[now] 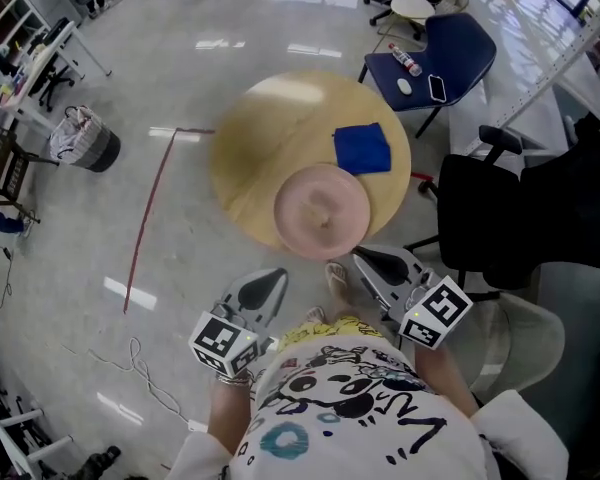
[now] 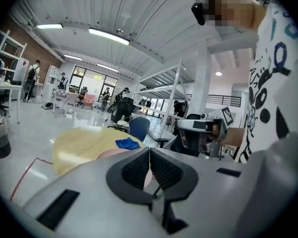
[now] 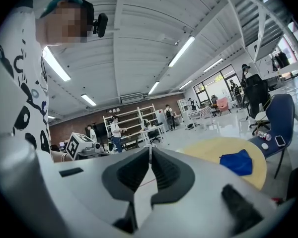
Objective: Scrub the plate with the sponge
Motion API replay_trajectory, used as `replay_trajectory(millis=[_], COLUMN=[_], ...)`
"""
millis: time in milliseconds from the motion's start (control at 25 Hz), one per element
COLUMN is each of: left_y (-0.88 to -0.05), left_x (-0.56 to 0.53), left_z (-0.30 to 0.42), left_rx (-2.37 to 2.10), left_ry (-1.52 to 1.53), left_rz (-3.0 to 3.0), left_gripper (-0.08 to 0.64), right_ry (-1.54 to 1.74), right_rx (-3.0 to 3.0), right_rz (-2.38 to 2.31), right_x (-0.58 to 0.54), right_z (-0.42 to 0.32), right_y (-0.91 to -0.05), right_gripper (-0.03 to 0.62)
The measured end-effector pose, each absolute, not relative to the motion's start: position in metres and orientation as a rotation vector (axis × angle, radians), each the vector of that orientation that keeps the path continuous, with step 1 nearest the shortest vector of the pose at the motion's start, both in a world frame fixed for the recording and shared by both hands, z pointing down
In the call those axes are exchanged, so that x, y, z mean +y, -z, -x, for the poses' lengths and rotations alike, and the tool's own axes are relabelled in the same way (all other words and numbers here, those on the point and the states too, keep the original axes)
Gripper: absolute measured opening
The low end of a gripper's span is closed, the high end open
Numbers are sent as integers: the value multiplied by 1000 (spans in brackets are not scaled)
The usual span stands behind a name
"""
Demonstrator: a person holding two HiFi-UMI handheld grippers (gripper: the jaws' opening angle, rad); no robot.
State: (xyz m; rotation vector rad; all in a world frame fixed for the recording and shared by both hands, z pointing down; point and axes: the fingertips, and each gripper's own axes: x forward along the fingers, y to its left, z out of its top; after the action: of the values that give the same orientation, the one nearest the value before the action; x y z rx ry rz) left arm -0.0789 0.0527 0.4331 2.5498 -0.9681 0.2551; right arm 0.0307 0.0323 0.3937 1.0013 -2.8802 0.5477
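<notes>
Both clenched on nothing, the left gripper point(image 1: 273, 278) and right gripper point(image 1: 366, 262) hang short of the round pale-wood tabletop point(image 1: 250, 158), where a flat blue sponge point(image 1: 362, 149) lies just beyond the round pink plate point(image 1: 321, 206); opening one wide over the sponge looks the sound start.

pink plate point(image 1: 320, 211), blue sponge point(image 1: 362, 149)

worktop point(image 1: 245, 168): pale wood, smooth, faint sheen | plate point(image 1: 321, 207): pink, smooth, matt, plastic-looking | sponge point(image 1: 362, 148): blue, soft, cloth-like, matt | floor point(image 1: 180, 68): pale, polished, glossy with light glare | chair point(image 1: 460, 43): dark blue cloth seat, matt | left gripper point(image 2: 149, 155) and right gripper point(image 3: 150, 155): smooth matt grey plastic shells, black ribbed rubbery pads point(image 2: 136, 171)
</notes>
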Motion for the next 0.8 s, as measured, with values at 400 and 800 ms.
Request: replay_trajectory(millis=[400, 800], left_y=[-431, -426], left_x=[-19, -74], left_z=[56, 30], left_rx=[-1032, -1089], left_ry=[-272, -277], left_rz=[-2533, -2531], left_gripper=[17, 17], right_ry=[-538, -554], right_rx=[-2893, -2914], right_rz=[-895, -782], right_x=[-37, -86], right_z=[-49, -65], right_y=[-395, -399], right_gripper=[30, 29])
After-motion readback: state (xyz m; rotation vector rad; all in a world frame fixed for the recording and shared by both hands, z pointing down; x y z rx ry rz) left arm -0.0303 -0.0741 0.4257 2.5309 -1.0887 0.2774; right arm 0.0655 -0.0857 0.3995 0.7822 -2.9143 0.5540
